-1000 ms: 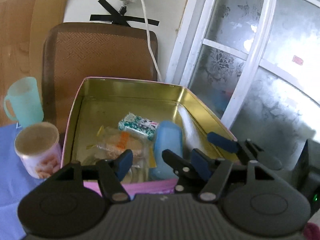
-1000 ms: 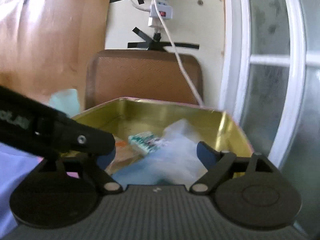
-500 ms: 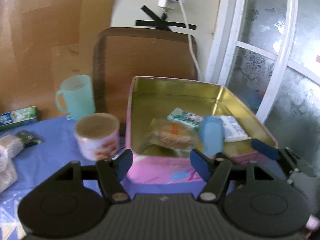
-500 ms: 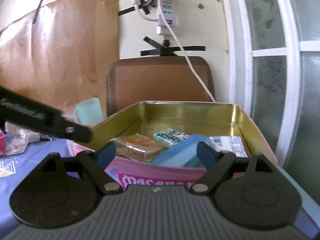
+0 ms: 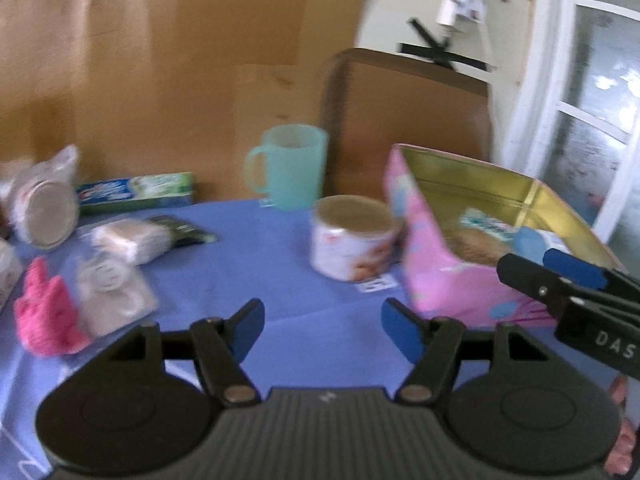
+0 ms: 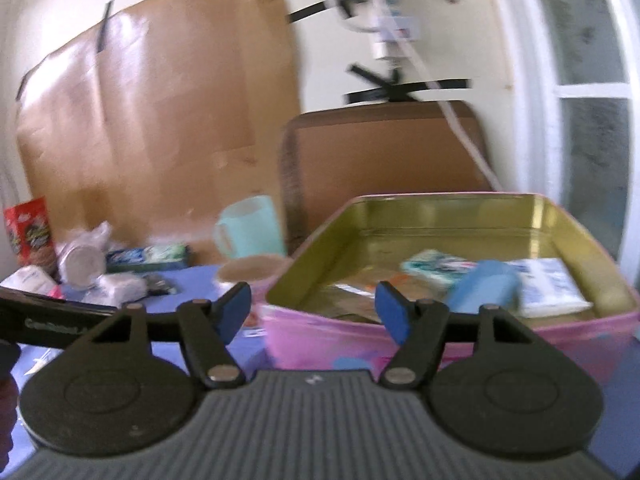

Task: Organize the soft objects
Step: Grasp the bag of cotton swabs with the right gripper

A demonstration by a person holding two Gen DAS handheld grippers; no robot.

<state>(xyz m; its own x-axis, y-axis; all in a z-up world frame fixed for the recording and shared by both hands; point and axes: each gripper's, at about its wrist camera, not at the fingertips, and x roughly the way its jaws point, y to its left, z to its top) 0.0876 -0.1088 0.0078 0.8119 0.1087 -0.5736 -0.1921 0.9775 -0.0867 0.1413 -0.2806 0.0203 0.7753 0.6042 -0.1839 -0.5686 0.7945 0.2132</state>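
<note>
A pink tin (image 5: 436, 280) with a gold inside stands on the blue cloth at the right; in the right wrist view its front wall (image 6: 320, 340) is close ahead. It holds a blue pack (image 6: 484, 292), a white pack (image 6: 548, 288), a teal-patterned pack (image 6: 432, 266) and a clear-wrapped item. Left on the cloth lie a pink fluffy thing (image 5: 46, 316), a clear pouch of pads (image 5: 112, 296) and a wrapped beige bundle (image 5: 132, 240). My left gripper (image 5: 322, 322) is open and empty above the cloth. My right gripper (image 6: 314, 312) is open and empty before the tin.
A printed mug (image 5: 352, 238) stands by the tin's left corner, a teal cup (image 5: 288, 166) behind it. A toothpaste box (image 5: 136, 192), a wrapped jar (image 5: 44, 200) and a red snack bag (image 6: 30, 232) sit at the back left. A brown chair back (image 6: 384, 160) is behind the tin.
Both grippers have drawn back from the tin and stand open and empty. The left one has swung left, bringing the items on the cloth into view.
</note>
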